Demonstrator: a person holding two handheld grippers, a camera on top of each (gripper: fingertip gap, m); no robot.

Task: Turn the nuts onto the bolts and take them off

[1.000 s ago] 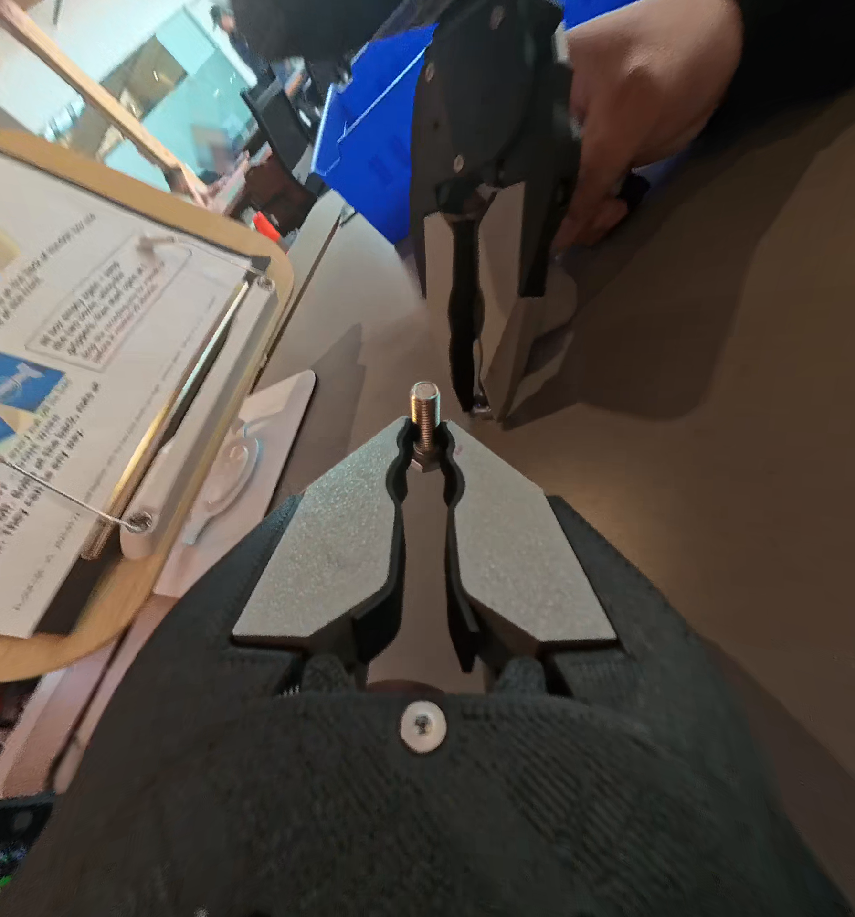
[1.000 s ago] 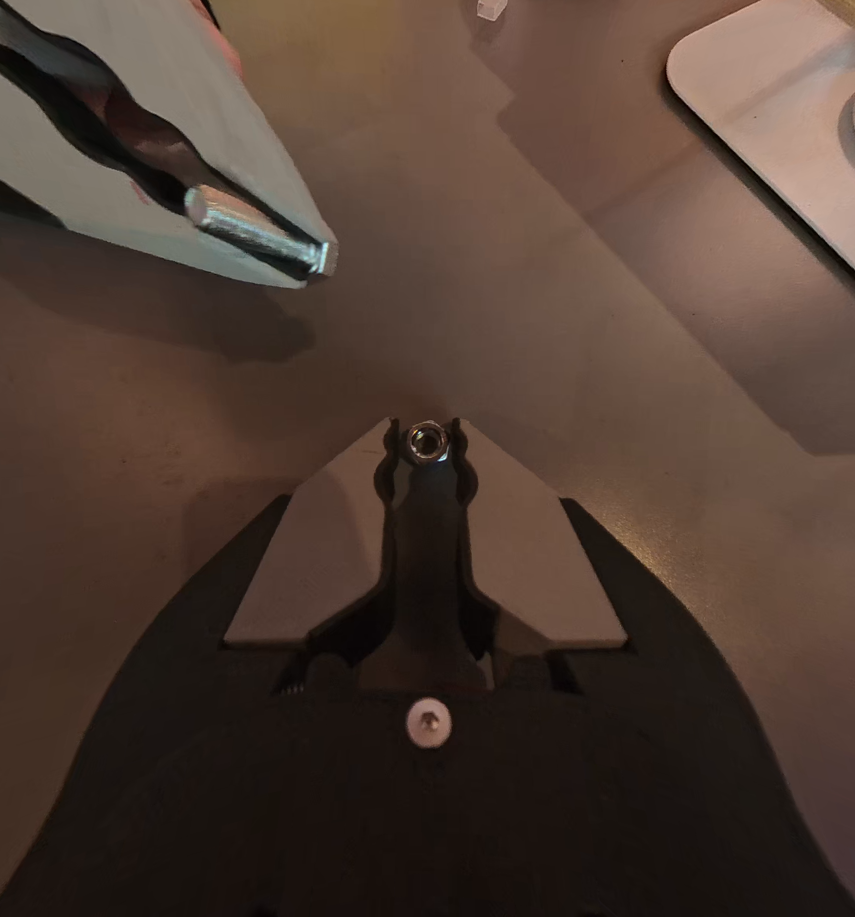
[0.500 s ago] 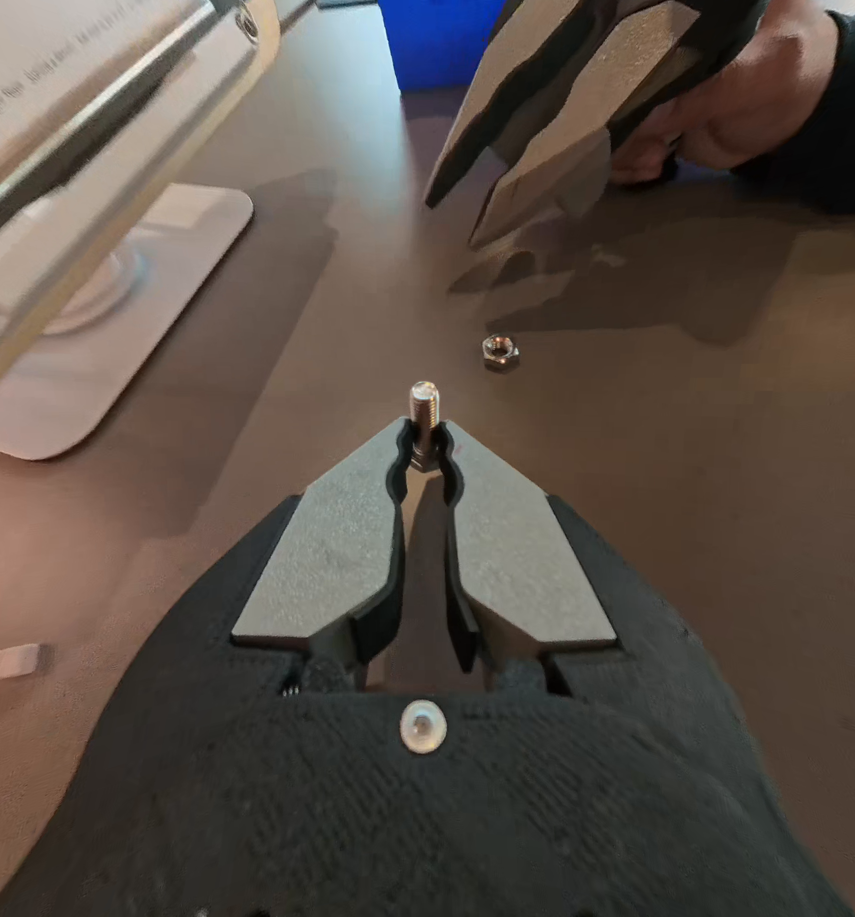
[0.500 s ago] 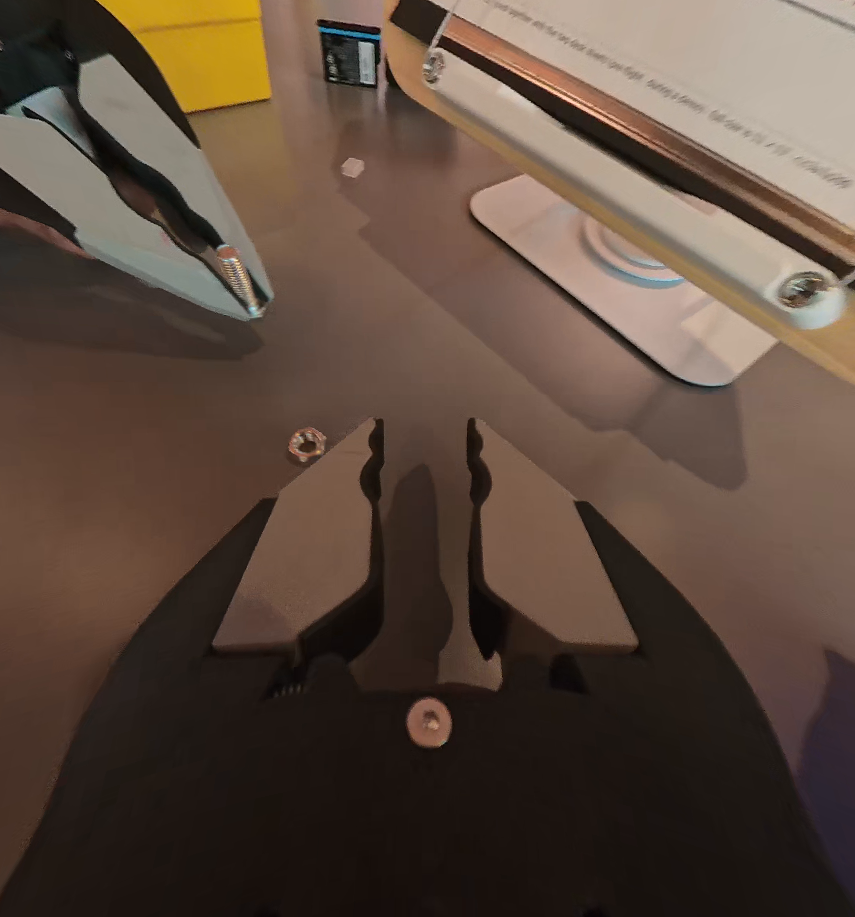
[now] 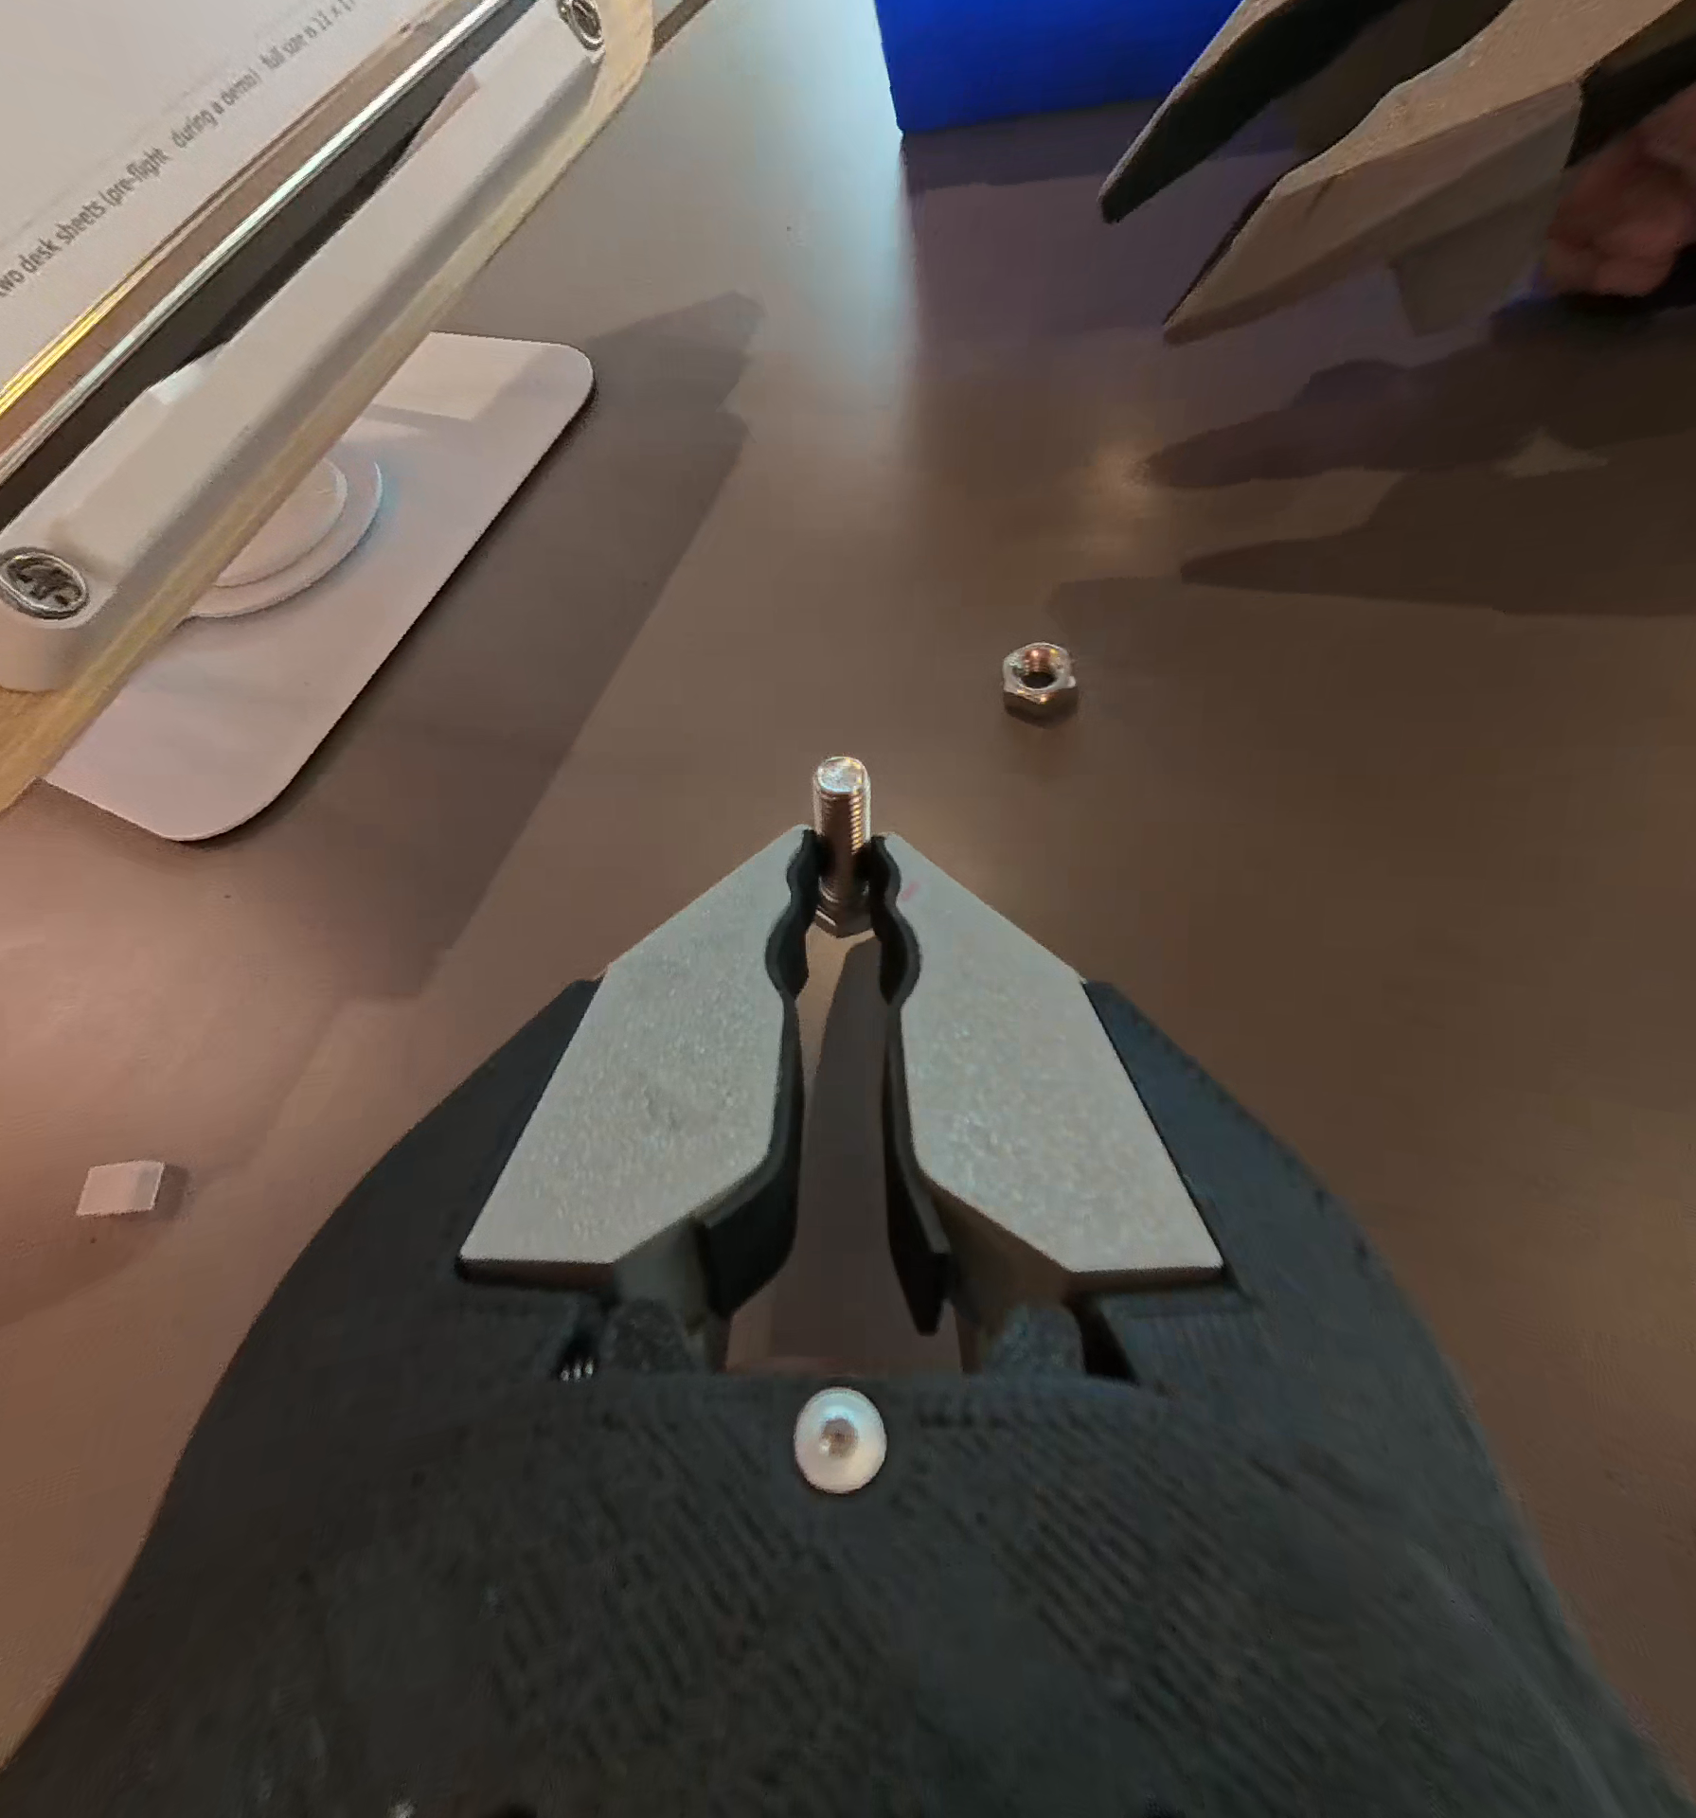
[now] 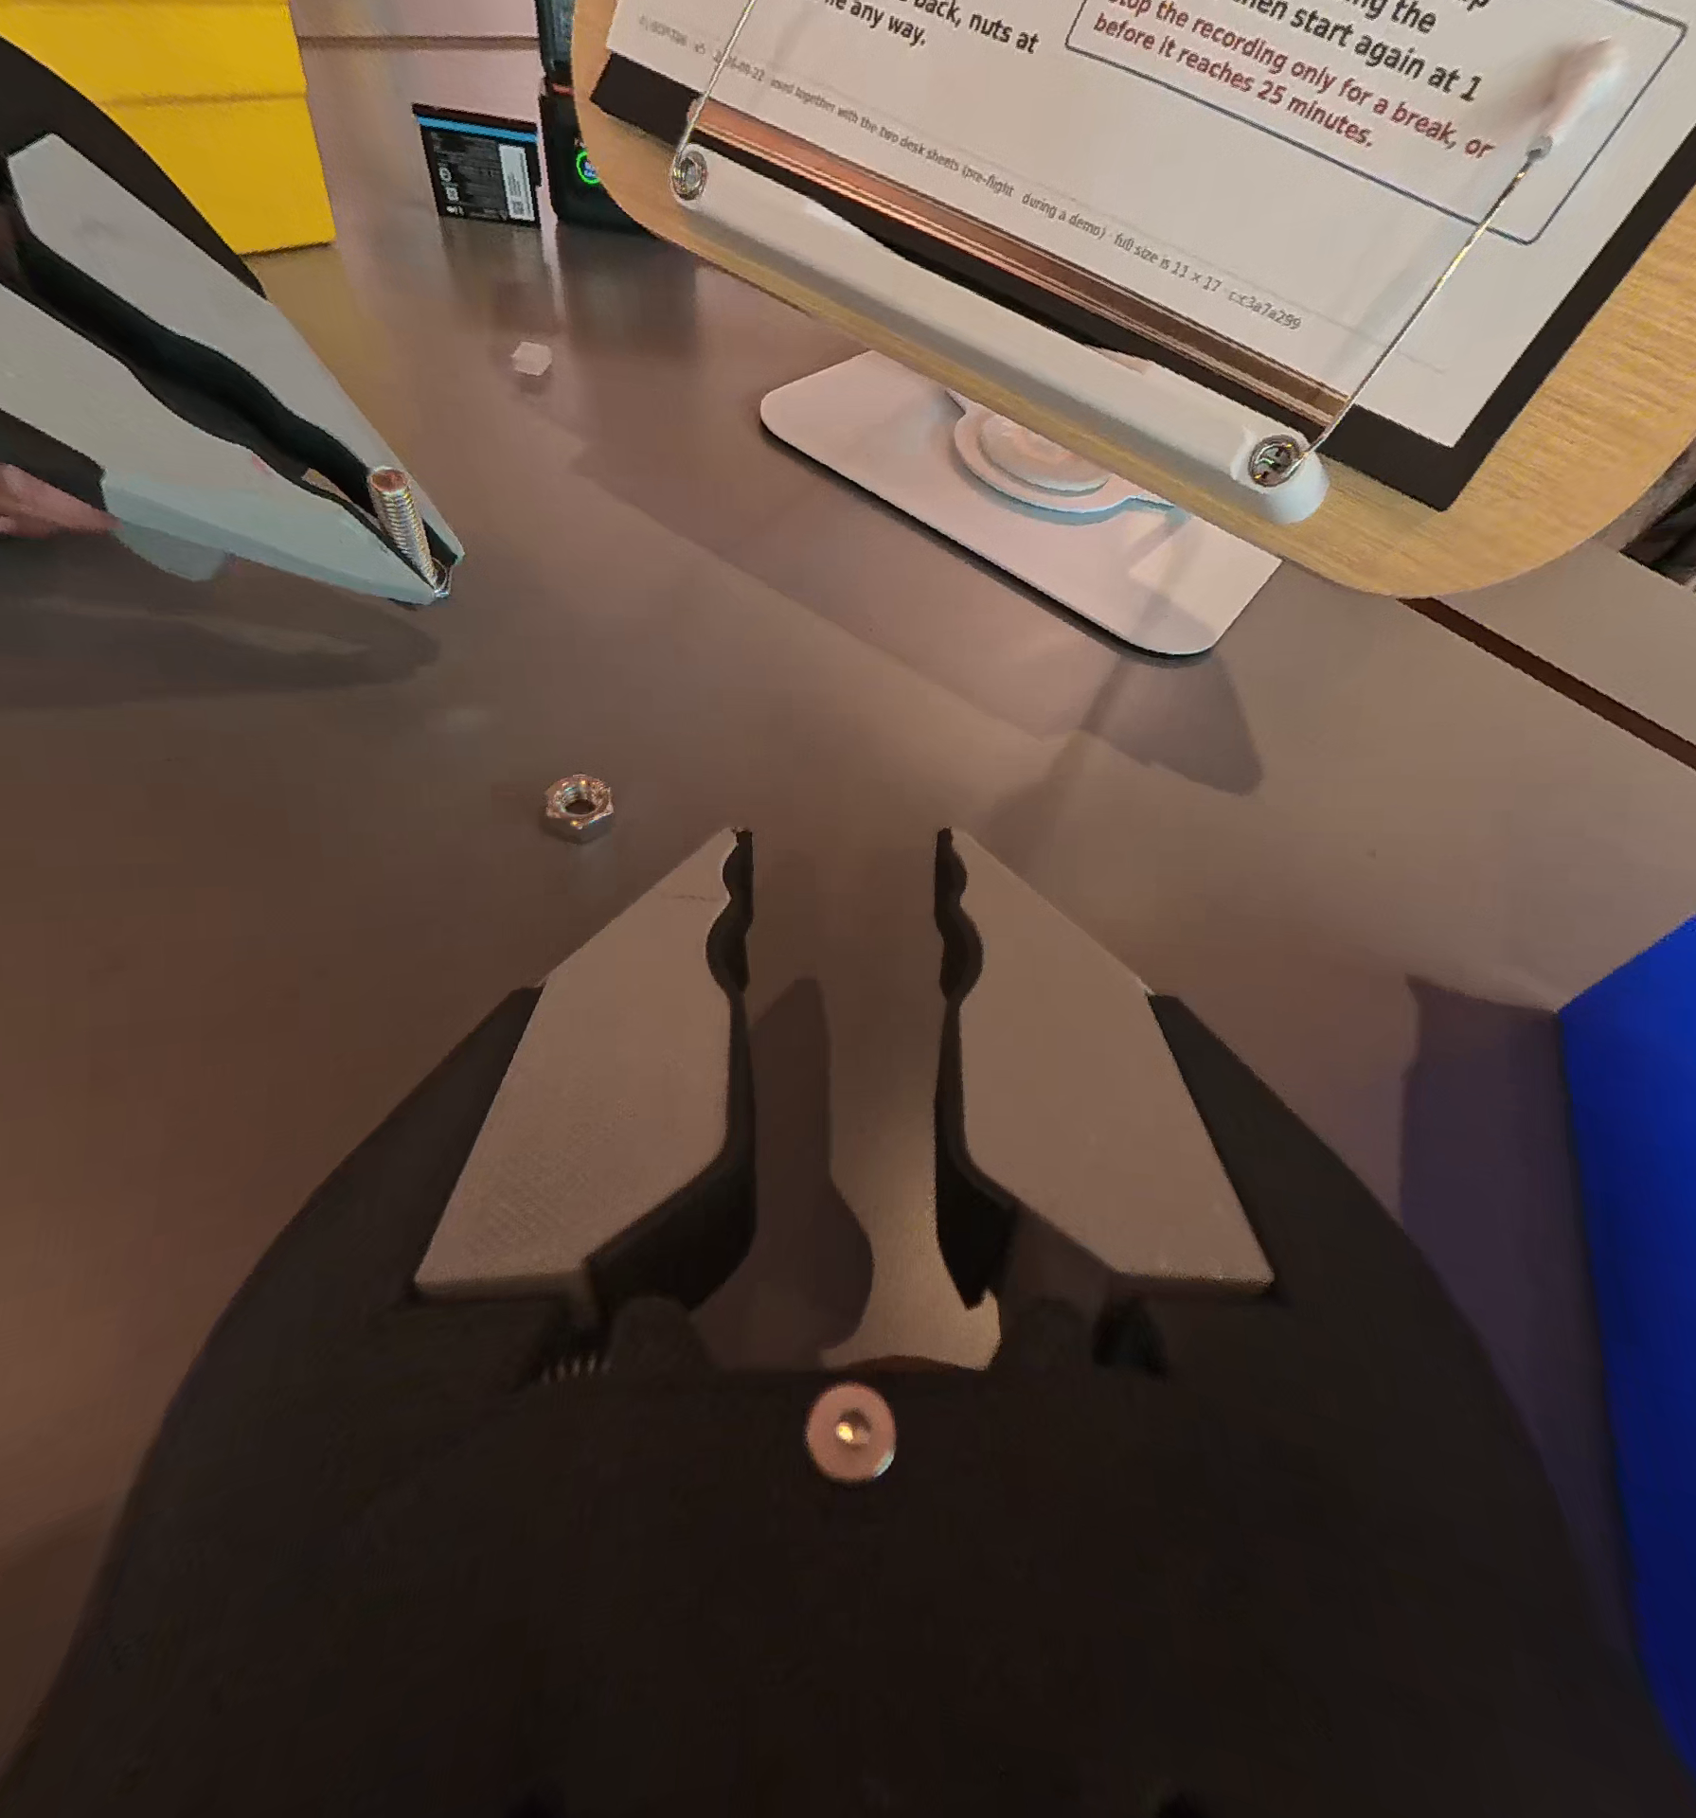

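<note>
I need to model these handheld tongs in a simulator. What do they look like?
Both the left tongs and right tongs look alike: a black, rough-textured printed body, two flat grey wedge-shaped fingers with black scalloped inner edges, and one silver screw centred behind them.

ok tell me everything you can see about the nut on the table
The nut is a small, shiny silver hex nut, apparently steel, with thread visible in its bore. It lies flat on the brown table, hole upward, touched by nothing. It sits apart from both grippers, beyond the bolt clamped in the left gripper, and just left of the open right gripper in its own view.
</note>
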